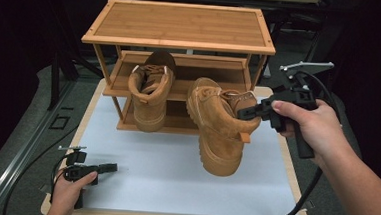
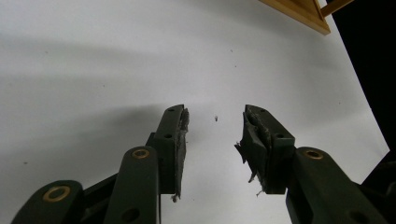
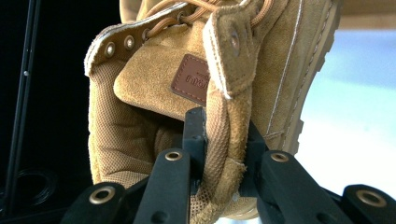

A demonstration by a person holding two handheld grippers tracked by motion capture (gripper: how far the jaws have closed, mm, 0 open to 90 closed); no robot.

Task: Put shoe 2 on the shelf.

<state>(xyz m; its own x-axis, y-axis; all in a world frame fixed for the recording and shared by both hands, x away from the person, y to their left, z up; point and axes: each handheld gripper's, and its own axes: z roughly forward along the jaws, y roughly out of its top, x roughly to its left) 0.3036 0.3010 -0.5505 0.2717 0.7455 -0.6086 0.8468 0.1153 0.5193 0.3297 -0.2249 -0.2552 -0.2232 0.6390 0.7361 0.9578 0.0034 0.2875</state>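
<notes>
Wooden shoe rack [image 1: 178, 41] stands at the far side of the white table [image 1: 174, 176] in the high view, one tan boot [image 1: 151, 92] on its lower shelf. My right gripper [image 1: 246, 112] holds the second boot [image 1: 221, 127] by its heel collar, lifted and tilted just in front of the rack. My left gripper [image 1: 110, 168] lies near the table's front left corner.

Left gripper view: my jaws stand apart over bare white table, gripping nothing.

Right gripper view: my jaws pinch the boot's heel collar [image 3: 224, 140].
</notes>
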